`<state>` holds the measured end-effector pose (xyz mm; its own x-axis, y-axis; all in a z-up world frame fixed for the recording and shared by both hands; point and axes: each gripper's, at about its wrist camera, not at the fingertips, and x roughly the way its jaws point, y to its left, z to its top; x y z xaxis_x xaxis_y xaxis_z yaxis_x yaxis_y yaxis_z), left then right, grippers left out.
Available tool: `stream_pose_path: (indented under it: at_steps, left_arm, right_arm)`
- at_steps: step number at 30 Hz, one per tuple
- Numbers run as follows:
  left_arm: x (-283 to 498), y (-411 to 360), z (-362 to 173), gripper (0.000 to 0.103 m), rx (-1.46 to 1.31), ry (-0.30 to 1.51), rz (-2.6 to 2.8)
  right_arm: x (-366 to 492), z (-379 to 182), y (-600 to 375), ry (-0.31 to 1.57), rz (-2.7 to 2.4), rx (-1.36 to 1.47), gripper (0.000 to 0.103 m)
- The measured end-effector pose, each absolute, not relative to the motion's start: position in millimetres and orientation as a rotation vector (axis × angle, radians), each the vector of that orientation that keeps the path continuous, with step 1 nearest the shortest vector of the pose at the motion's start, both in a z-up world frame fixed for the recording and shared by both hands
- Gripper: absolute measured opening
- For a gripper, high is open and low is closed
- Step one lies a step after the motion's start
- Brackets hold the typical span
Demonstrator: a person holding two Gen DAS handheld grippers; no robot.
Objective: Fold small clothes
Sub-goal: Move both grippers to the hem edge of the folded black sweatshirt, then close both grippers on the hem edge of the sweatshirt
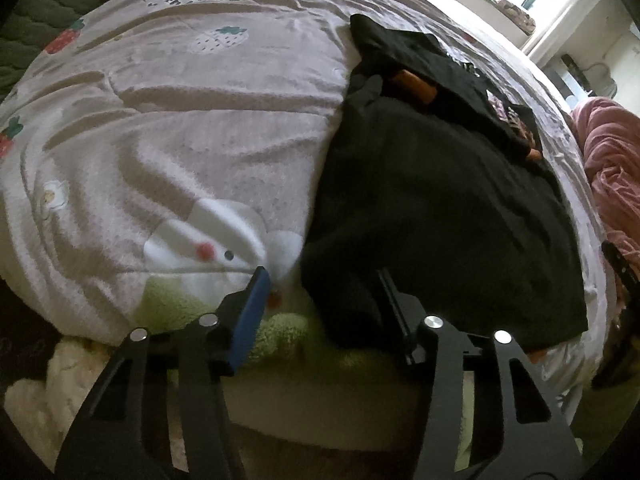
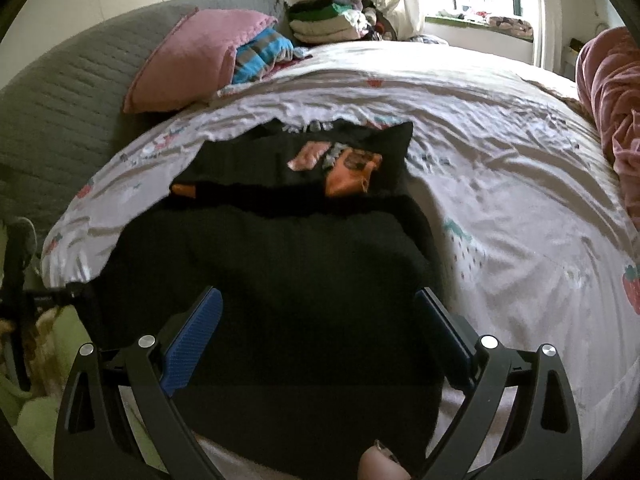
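Observation:
A black shirt with an orange print (image 2: 304, 248) lies on the bed, its near half folded over so the print (image 2: 348, 172) shows only at the far part. In the left wrist view the shirt (image 1: 440, 200) fills the right side. My left gripper (image 1: 324, 284) is open at the shirt's near left corner, the cloth edge between its blue pads (image 1: 252, 312). My right gripper (image 2: 320, 308) is open over the shirt's near edge, jaws wide apart with black cloth between them.
The bed has a strawberry-print sheet (image 2: 500, 168). A pink pillow (image 2: 192, 60) and a pile of folded clothes (image 2: 332, 20) sit at the headboard. A pink blanket (image 2: 612, 120) lies at the right edge. A green plush cloth (image 1: 280, 336) lies at the near edge.

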<state>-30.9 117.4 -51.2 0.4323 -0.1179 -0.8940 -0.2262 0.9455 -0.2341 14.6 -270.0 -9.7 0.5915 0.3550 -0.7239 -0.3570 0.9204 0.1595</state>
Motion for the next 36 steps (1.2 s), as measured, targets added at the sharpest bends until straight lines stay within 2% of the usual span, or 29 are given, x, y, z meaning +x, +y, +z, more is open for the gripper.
stream_pose_path:
  at_steps: [4, 14, 20, 23, 24, 26, 27, 30, 36]
  left_arm:
    - [-34, 115, -50, 0.035, -0.34, 1.134, 0.068]
    - [-34, 117, -49, 0.029, -0.374, 1.121, 0.069]
    - [-34, 124, -45, 0.016, -0.419, 1.09, 0.07]
    - [-34, 123, -40, 0.011, -0.41, 1.07, 0.066]
    - [-34, 122, -39, 0.006, -0.414, 1.064, 0.058]
    - [-33, 120, -37, 0.005, -0.418, 1.055, 0.045]
    - [-33, 119, -36, 0.005, -0.414, 1.052, 0.042]
    - [-32, 118, -32, 0.005, -0.412, 1.036, 0.036]
    - [-32, 122, -15, 0.005, -0.425, 0.984, 0.028]
  right_arm:
    - [6, -23, -278, 0.893, 0.402, -0.025, 0.096]
    - [-15, -44, -306, 1.032, 0.39, -0.039, 0.096]
    - [-26, -59, -321, 1.111, 0.381, -0.045, 0.094]
    - [-30, -66, -328, 1.139, 0.368, -0.037, 0.066]
    - [-31, -67, -330, 1.139, 0.365, -0.034, 0.061]
    - [-33, -67, -332, 1.131, 0.377, -0.022, 0.052]
    - [-33, -68, -330, 1.128, 0.385, -0.026, 0.038]
    - [-34, -62, -330, 1.108, 0.41, -0.029, 0.009]
    - [-36, -36, -332, 1.021, 0.492, 0.005, 0.008]
